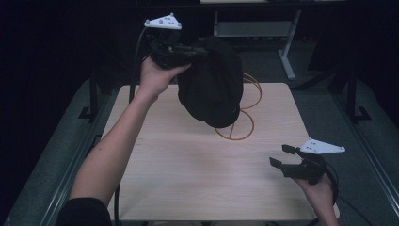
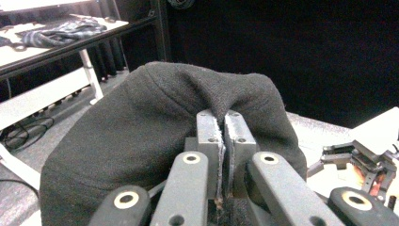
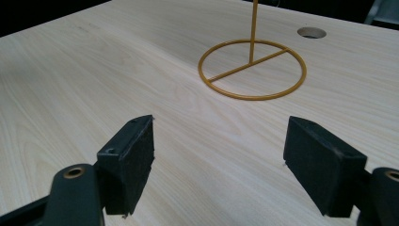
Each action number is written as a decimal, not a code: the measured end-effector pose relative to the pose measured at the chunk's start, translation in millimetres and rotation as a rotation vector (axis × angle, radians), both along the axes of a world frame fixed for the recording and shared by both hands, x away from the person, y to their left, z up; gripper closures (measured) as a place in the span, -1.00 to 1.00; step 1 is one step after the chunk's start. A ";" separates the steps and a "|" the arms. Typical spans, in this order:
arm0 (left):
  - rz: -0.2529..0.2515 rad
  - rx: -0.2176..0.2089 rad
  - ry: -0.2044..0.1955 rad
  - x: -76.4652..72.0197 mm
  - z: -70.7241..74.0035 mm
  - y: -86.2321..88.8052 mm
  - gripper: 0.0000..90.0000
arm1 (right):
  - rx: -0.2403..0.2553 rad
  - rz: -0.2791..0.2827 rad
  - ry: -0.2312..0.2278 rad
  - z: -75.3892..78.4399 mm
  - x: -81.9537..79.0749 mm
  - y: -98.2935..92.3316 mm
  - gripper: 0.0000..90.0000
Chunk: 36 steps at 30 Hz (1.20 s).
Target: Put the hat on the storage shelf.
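left claw: clenched on a fold of the black hat | hat: hangs below it, above the counter, over the gold wire stand | right claw: released, well apart

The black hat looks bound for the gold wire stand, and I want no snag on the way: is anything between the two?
Nothing visible. The left gripper holds the black hat in the air right over the gold wire stand, and the right gripper waits open, well off to the side.

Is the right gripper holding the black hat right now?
No, the right gripper has open jaws over bare table; the left gripper pinches the black hat.
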<state>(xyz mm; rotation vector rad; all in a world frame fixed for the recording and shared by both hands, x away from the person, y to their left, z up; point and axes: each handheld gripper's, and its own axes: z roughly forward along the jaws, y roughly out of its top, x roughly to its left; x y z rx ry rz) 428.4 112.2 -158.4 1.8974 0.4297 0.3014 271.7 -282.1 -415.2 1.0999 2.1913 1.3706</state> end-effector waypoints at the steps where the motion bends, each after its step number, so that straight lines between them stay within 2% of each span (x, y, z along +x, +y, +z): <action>1: -0.006 0.011 0.005 2.4 1.0 -4.4 0.94 | 0.000 -0.003 -0.003 0.2 -0.1 -0.8 -0.45; 7: -0.018 0.059 0.009 16.2 4.3 -28.9 0.94 | 0.018 -0.021 -0.018 2.2 -1.2 -5.4 -0.45; 12: -0.018 0.073 0.039 33.1 0.7 -47.5 0.94 | 0.030 -0.028 -0.021 2.4 0.1 -6.7 -0.45; 16: -0.017 0.097 0.077 48.5 -7.7 -61.8 0.94 | 0.032 -0.037 -0.025 2.9 1.0 -7.1 -0.45; 20: -0.020 0.102 0.108 60.9 -15.1 -77.6 0.93 | 0.036 -0.045 -0.028 2.4 1.5 -9.4 -0.45; 25: -0.021 0.129 0.128 73.6 -27.6 -100.5 0.93 | 0.045 -0.050 -0.023 1.6 2.0 -11.5 -0.45; 27: -0.020 0.148 0.152 79.1 -37.2 -110.4 0.93 | 0.043 -0.048 -0.021 1.1 2.1 -11.4 -0.45; 28: -0.017 0.169 0.180 81.7 -43.1 -116.3 0.92 | 0.042 -0.047 -0.018 0.6 2.1 -11.2 -0.45; 29: -0.016 0.198 0.201 84.0 -49.3 -121.9 0.88 | 0.042 -0.049 -0.012 0.4 2.1 -10.8 -0.45; 31: -0.005 0.246 0.212 86.1 -58.5 -130.6 0.65 | 0.037 -0.044 -0.008 -0.4 2.9 -10.3 -0.45; 32: 0.000 0.254 0.210 85.9 -60.1 -132.7 0.54 | 0.035 -0.043 -0.006 -0.8 2.7 -9.9 -0.45; 36: 0.007 0.249 0.200 83.7 -58.2 -132.7 0.30 | 0.027 -0.039 -0.001 -2.7 2.3 -8.5 -0.45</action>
